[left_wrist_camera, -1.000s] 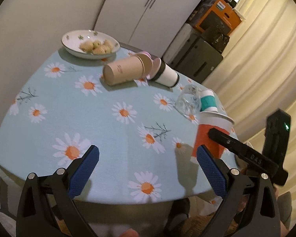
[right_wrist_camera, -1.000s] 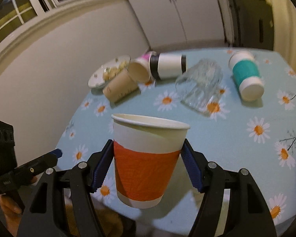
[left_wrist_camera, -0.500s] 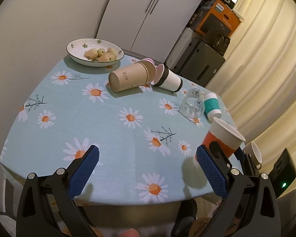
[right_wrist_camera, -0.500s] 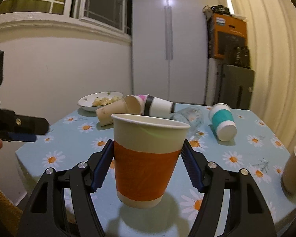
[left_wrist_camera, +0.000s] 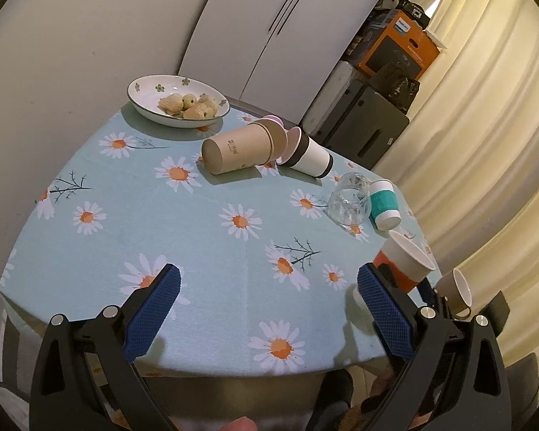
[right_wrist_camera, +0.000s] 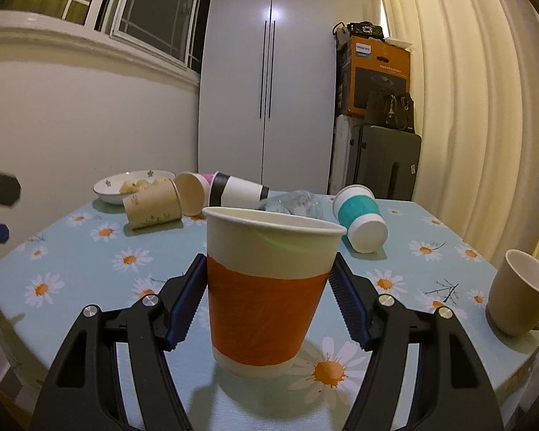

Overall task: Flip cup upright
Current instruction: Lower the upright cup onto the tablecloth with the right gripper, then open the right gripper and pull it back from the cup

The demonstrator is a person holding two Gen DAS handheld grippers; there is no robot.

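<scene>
My right gripper (right_wrist_camera: 267, 298) is shut on an orange and white paper cup (right_wrist_camera: 266, 287). The cup is upright, mouth up, with its base at or just above the tablecloth near the table's front edge. In the left wrist view the same cup (left_wrist_camera: 404, 264) shows at the right, partly hidden behind my left finger. My left gripper (left_wrist_camera: 269, 309) is open and empty, held over the near edge of the table (left_wrist_camera: 197, 222).
Lying on their sides at the back are a brown paper cup (left_wrist_camera: 237, 149), a black and white cup (left_wrist_camera: 311, 156), a glass (left_wrist_camera: 350, 201) and a teal-banded cup (left_wrist_camera: 384, 204). A plate of food (left_wrist_camera: 178, 102) sits far left. A beige mug (right_wrist_camera: 521, 292) stands upright at the right.
My right gripper has tilted level and lowered the orange cup toward the tablecloth. My left gripper has pulled back and up, so more of the table shows.
</scene>
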